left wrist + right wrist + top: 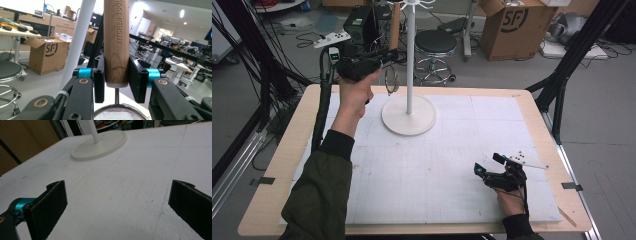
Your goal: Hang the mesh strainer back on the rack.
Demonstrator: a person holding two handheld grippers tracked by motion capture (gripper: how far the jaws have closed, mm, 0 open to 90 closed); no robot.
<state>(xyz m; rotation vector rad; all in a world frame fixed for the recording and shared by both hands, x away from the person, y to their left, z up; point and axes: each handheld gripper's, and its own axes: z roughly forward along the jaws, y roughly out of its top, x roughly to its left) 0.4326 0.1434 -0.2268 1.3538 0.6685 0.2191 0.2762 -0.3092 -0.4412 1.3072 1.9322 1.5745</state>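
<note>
Left gripper fingers pinch the strainer by its wooden handle – light, stiff, top-heavy mesh though. Right gripper fingers spread over the worktop.

One of nearly everything on the bench, two grippers.

Counted: two grippers, the left gripper at the upper left of the high view and the right gripper at its lower right, each with two black jaws; one strainer with one wooden handle and one mesh bowl; one white stand at upper centre, made of one pole and one round base; one white mat covering one bench. Behind the bench, along the top of the frame: one black stool and one cardboard box.
</note>
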